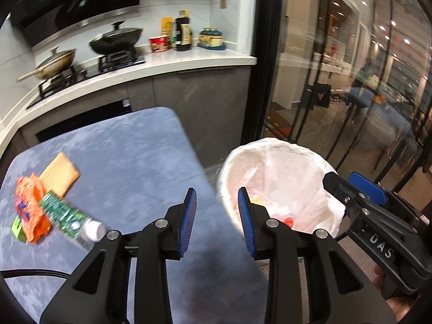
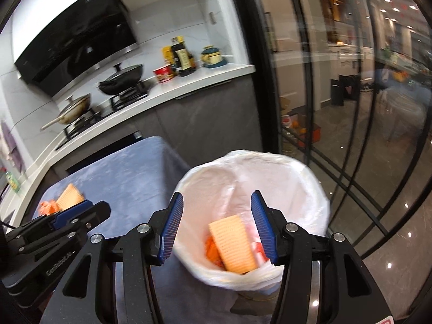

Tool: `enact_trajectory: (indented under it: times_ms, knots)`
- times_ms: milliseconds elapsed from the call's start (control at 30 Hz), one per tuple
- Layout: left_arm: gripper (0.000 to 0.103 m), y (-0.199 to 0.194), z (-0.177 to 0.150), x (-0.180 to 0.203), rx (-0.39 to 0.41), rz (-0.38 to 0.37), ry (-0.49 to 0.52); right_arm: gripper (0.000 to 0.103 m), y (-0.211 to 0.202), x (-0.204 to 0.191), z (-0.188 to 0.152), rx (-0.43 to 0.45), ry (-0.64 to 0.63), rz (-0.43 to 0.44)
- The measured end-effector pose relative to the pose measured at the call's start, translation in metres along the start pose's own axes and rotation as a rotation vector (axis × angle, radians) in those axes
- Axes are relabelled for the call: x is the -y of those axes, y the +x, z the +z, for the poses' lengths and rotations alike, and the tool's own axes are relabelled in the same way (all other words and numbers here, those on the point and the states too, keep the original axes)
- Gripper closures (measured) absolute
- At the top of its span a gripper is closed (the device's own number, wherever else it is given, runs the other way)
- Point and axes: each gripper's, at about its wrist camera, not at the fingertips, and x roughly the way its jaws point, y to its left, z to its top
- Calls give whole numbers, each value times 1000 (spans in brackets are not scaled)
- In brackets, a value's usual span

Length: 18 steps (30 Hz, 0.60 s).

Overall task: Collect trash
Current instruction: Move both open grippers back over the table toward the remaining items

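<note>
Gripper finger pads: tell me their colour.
Blue, ribbed pads on black frames; clearest in the right wrist view.

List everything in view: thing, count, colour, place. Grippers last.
table: 1, blue-grey top, beside the bin
waffle cracker on table: 1, tan, far left of the table
orange wrapper: 1, orange, on the table, next to the cracker
bottle: 1, green label, white cap, lying on the table
small green item: 1, green, under the wrapper's edge
trash bin: 1, white liner, right of the table
waffle cracker in bin: 1, tan, atop orange and red trash
pans: 2, black and cream, on the stove
condiments and cup: several, mixed colours, on the white counter
left gripper: open, empty, over the table edge
right gripper: open, empty, over the bin
</note>
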Motion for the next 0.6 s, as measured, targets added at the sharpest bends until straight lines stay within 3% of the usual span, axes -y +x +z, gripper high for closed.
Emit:
enact_trajectory:
  times_ms: [233, 300, 600]
  knots:
    - [72, -20, -10, -54, -4, 83, -84, 50, -2, -54, -9, -25, -77, 83]
    - [68, -26, -16, -74, -8, 110, -115, 45, -1, -70, -12, -32, -100, 105]
    - [62, -48, -44, -160, -28, 236, -245, 44, 9, -141, -29, -80, -199, 197]
